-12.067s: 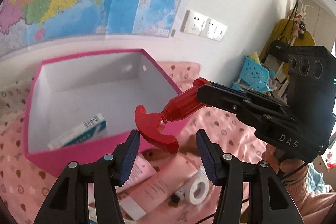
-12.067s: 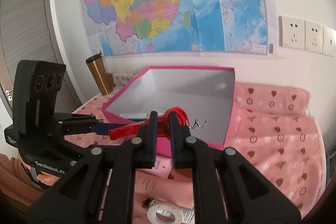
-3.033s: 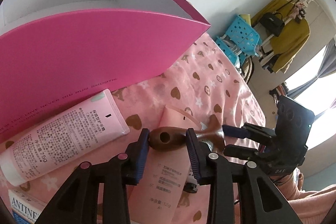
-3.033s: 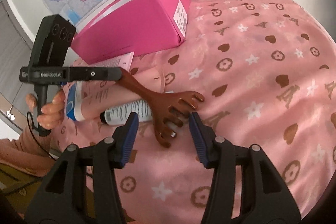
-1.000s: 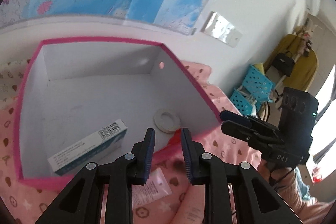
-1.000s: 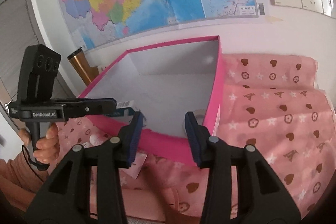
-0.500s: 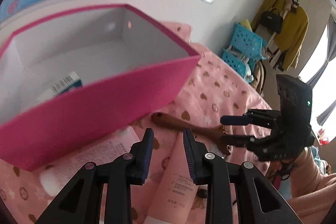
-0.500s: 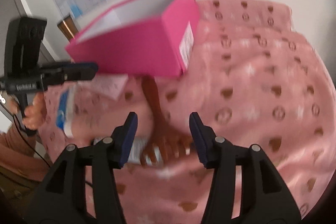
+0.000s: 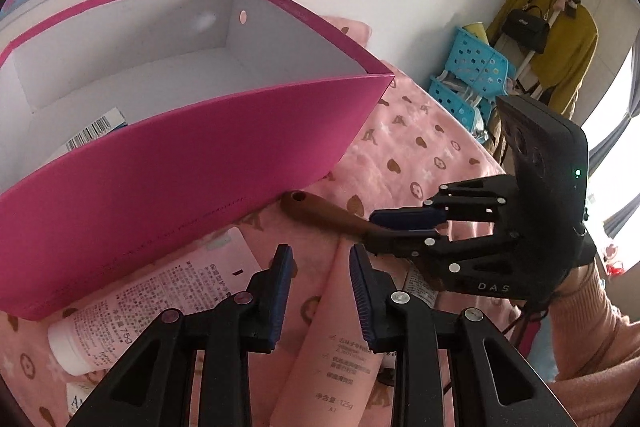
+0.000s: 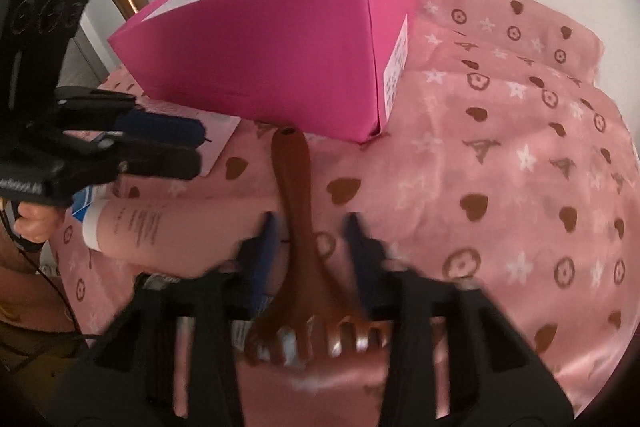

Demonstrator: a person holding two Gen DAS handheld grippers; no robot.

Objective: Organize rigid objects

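Fingers of the right gripper [image 10: 308,223] stand apart on either side of the brown wooden scratcher [image 10: 298,203], one blue pad to the left of its handle and one to the right, with a gap showing on both sides, so the jaws are spread and not pressing the wood; motion blur in the right wrist view makes it impossible to tell whether either pad brushes it. That scratcher lies flat on the pink patterned cloth [image 10: 500,163], its holed handle end just beside the near wall of the pink box [image 10: 260,67] and its clawed head toward the right wrist camera, resting over a pink tube [image 10: 172,227]. From the left wrist view the right gripper [image 9: 400,227] reaches in from the right, its two fingers stacked over the lower part of the scratcher's handle [image 9: 324,215]. The left gripper [image 9: 320,259] hangs above the cloth with its fingers moderately parted and nothing between them; below the gap lies the pink tube [image 9: 336,347], and to the left a second tube [image 9: 160,303] with printed text and a white cap lies against the foot of the box. Inside the box [image 9: 180,163], a white carton with a barcode [image 9: 96,131] shows above the front wall
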